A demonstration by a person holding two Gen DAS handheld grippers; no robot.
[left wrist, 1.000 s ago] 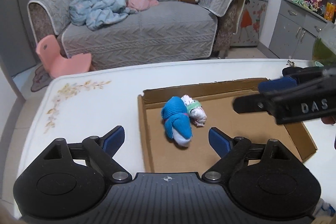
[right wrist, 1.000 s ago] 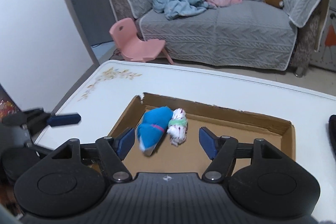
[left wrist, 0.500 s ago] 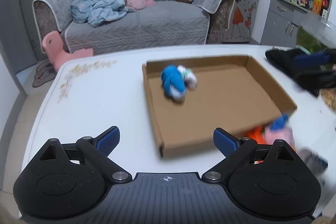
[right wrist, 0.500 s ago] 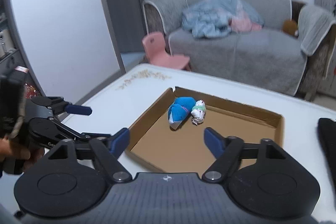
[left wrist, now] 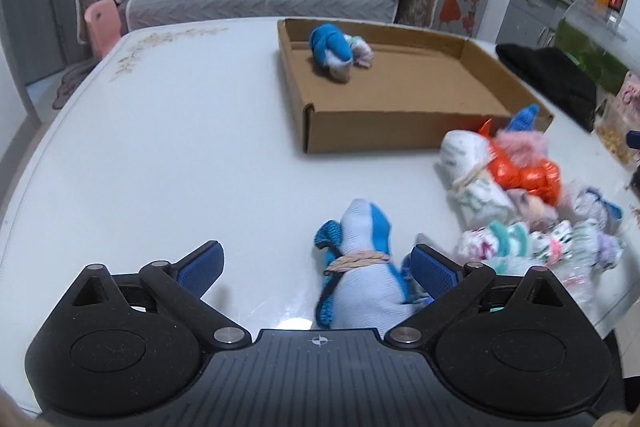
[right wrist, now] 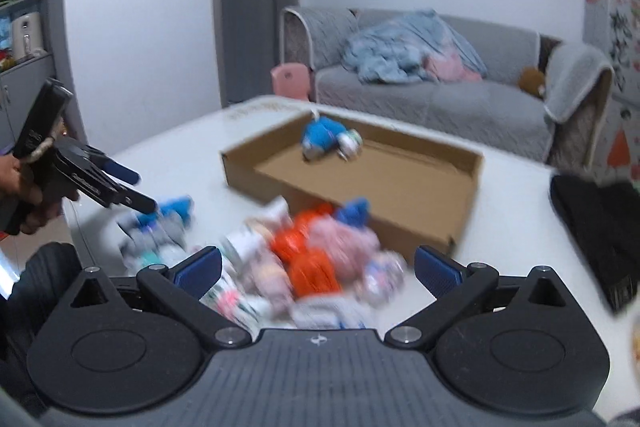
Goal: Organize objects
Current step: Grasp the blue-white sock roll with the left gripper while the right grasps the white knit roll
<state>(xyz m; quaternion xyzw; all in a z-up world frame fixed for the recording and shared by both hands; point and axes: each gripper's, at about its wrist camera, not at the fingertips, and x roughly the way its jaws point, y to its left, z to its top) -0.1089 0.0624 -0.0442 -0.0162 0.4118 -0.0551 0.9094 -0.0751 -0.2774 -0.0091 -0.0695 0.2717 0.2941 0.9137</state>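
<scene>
**Over the sock pile, both grippers wide**

On the white table [left wrist: 168, 131], my left gripper [left wrist: 316, 269] tilts down with its jaws spread wide; they have just been opening further. A blue-and-white sock bundle [left wrist: 362, 259], tied with a band, lies between the fingers, closer to the right pad, and I cannot tell whether that pad touches it. Its lower end is hidden behind the gripper body.

To the right lies the heap of rolled socks [left wrist: 528, 203], beside the near wall of the cardboard tray [left wrist: 372, 129]; the heap is smeared by blur, and I can only pick out orange, pink and white pieces. Inside the tray, at its far left corner, sit a blue sock roll [left wrist: 330, 51] and a small white one [left wrist: 360, 51], touching each other.

From the right wrist view, my left hand [right wrist: 24, 195] holds its gripper at the frame's left edge, pointing down toward the table. My right gripper [right wrist: 318, 269] hangs over the pile with jaws just opened wide, pads pressing on nothing. The socks under it are too blurred to separate. A black cloth [right wrist: 600, 227] at the right is cut off by the frame.
</scene>
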